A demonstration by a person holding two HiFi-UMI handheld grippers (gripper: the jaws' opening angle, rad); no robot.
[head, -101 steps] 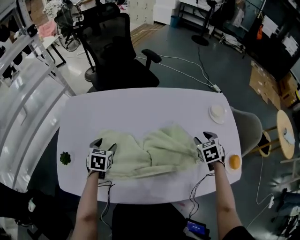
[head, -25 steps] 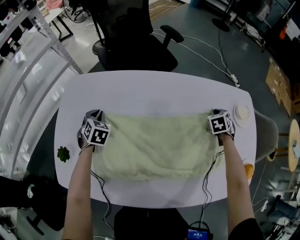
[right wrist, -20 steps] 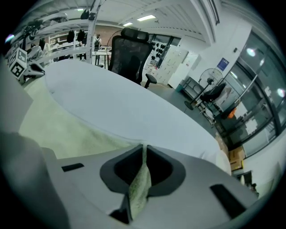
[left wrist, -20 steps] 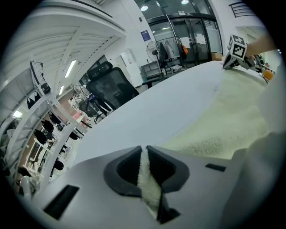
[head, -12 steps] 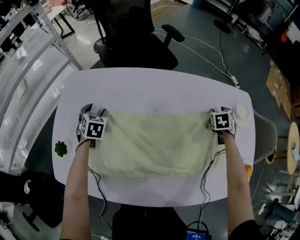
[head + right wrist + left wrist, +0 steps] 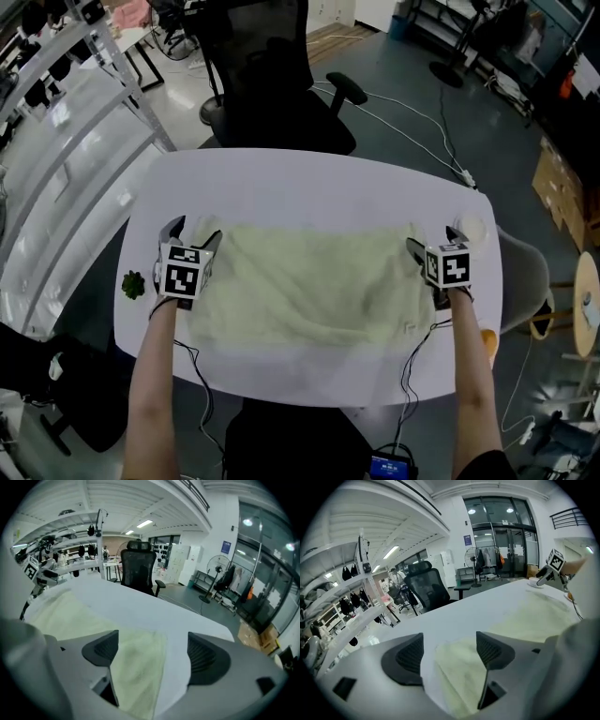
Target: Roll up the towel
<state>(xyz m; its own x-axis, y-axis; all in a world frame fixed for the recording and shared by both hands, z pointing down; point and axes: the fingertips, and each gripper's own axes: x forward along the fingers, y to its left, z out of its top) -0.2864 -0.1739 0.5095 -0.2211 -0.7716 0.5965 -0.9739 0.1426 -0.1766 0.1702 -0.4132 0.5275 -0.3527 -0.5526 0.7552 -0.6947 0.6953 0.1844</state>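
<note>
While I watched through the head view, the towel [image 6: 309,281] lay spread flat across the middle of the bench [image 6: 309,183], pale green and lightly wrinkled, with its long sides parallel to the bench's near and far edges. My left claw [image 6: 194,232] hung just above the towel's far left corner. Its jaws had just been opening and stood wide apart, released; in the left gripper view that corner lay on the bench between the two pads, with neither pad pressing on it. My right claw [image 6: 434,240] hung over the far right corner in the same way. Its jaws had also just been opening and stood wide apart, and the towel's edge lay loose below them, gripped by nothing.

Near the bench's left edge, just beside the left claw, sat a small green object [image 6: 133,284]. A white round object [image 6: 472,230] rested by the right edge, close to the right claw. An orange object [image 6: 488,339] showed at the right edge, nearer the front. Beyond the far edge stood a black office chair [image 6: 272,84].
</note>
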